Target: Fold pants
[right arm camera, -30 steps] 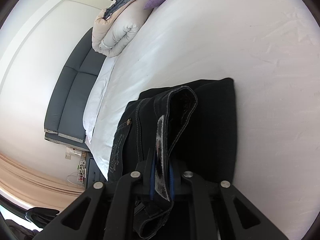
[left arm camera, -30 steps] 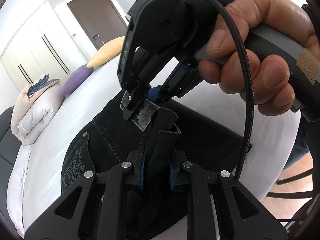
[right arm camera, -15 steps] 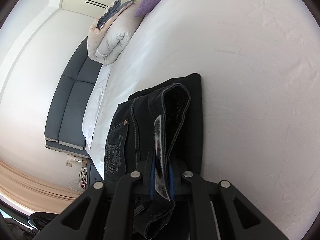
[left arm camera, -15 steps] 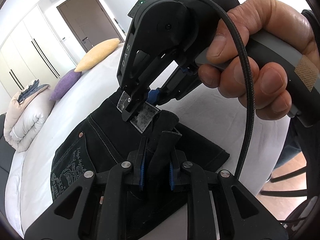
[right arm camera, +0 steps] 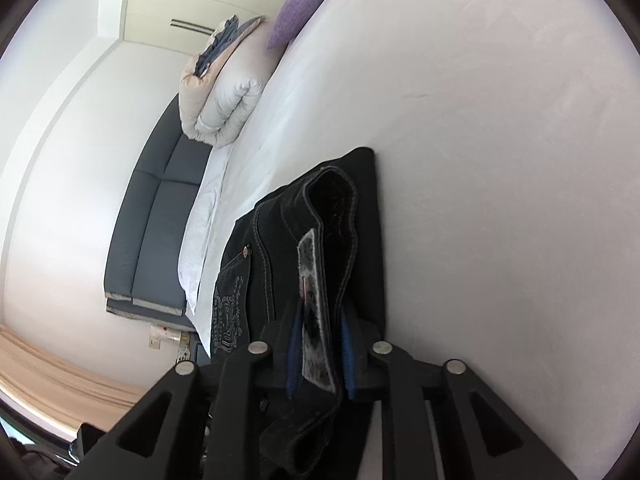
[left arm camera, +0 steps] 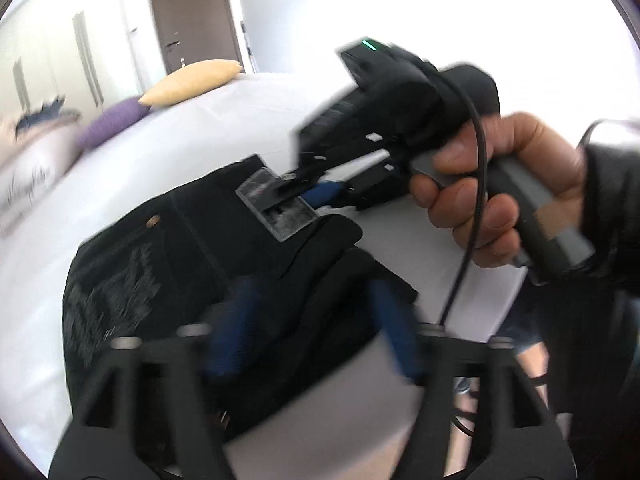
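Observation:
Black jeans (left arm camera: 160, 256) lie folded on the white bed (left arm camera: 200, 128), with pale embroidery on a back pocket. In the blurred left wrist view my left gripper (left arm camera: 316, 328) is open, its blue pads spread apart over a dark fold of the jeans. My right gripper (left arm camera: 316, 196) is seen there held by a hand, shut on the jeans waistband at its grey label (left arm camera: 276, 208). In the right wrist view the right gripper (right arm camera: 320, 356) clamps the label and waistband (right arm camera: 332, 216), the jeans (right arm camera: 244, 280) stretching away over the bed (right arm camera: 480, 160).
A yellow pillow (left arm camera: 192, 80) and a purple pillow (left arm camera: 112, 128) lie at the bed's head. A rolled duvet (right arm camera: 224, 104) sits at the bed's edge, with a dark grey sofa (right arm camera: 156, 216) beside it. A brown door (left arm camera: 192, 12) and wardrobes stand behind.
My left gripper has opened and let go of the fold it pinched. The jeans have dropped flatter onto the bed. The right gripper has moved lower, still shut on the waistband.

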`<action>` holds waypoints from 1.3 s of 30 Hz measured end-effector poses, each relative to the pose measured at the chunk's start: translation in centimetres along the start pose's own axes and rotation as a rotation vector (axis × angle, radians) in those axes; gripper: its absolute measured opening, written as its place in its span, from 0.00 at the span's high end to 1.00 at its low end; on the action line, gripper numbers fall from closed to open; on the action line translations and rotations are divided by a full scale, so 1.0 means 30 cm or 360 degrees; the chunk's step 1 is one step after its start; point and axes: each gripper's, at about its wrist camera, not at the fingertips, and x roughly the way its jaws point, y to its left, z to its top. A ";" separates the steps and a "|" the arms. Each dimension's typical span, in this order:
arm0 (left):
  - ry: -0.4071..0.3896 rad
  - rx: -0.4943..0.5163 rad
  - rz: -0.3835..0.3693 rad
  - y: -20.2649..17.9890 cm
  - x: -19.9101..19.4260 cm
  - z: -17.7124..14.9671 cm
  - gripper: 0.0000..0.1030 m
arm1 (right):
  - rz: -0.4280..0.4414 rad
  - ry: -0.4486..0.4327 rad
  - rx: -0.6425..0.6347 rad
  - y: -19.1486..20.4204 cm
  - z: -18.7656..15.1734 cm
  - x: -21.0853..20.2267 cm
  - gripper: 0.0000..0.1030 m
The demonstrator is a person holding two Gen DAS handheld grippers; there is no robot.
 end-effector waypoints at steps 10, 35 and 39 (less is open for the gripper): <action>0.0034 -0.0698 -0.0121 0.602 -0.051 -0.046 0.71 | -0.0079 -0.0117 -0.0082 0.113 -0.062 -0.140 0.91; 0.0319 -0.0634 0.0049 0.732 0.155 -0.142 0.83 | -0.0140 -0.0009 -0.0081 0.092 -0.172 -0.026 1.00; 0.0317 -0.0629 0.0083 0.720 0.149 -0.146 0.83 | -0.0181 -0.0013 -0.0120 0.112 -0.217 -0.059 0.99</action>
